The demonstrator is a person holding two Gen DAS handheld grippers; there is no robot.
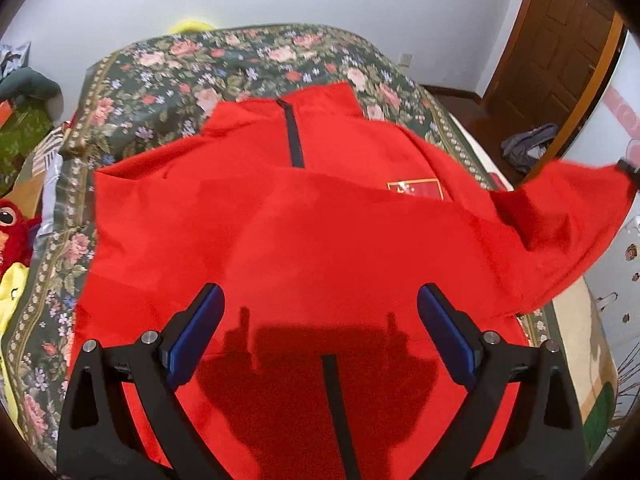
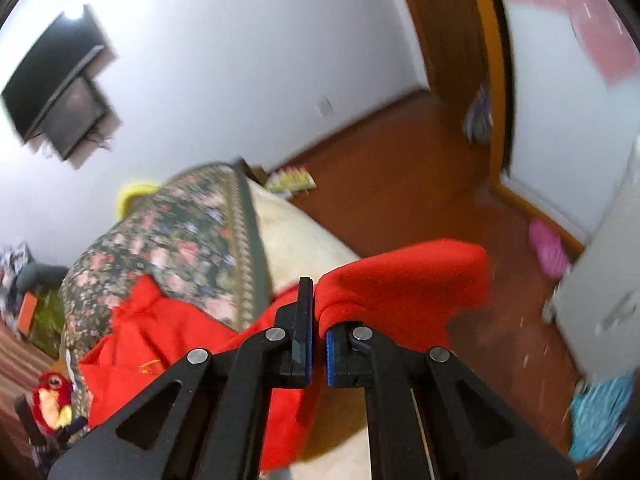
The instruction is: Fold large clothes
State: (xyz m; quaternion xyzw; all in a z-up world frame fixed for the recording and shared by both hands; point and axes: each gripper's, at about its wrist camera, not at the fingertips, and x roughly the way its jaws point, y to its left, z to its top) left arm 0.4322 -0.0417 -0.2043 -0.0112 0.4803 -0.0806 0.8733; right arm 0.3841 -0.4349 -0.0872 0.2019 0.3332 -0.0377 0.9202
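The right wrist view is motion-blurred: the floral bedspread [image 2: 160,248], pink object [image 2: 548,248] and white cabinet [image 2: 600,312] are smeared. The right gripper [image 2: 318,344] hides the red jacket's [image 2: 400,280] pinched edge. The jacket's near hem is cut off behind the left gripper [image 1: 320,320]

red jacket [image 1: 320,240]: matt cloth | bedspread [image 1: 160,80]: floral woven cloth | door [image 1: 560,40]: glossy wood

A floral bedspread [image 1: 168,80] covered the bed, a red plush toy [image 1: 12,224] lay at its left edge. A wooden door [image 1: 560,40] stood beyond — a pink slipper [image 2: 548,248] lay on the wood floor [image 2: 400,184].
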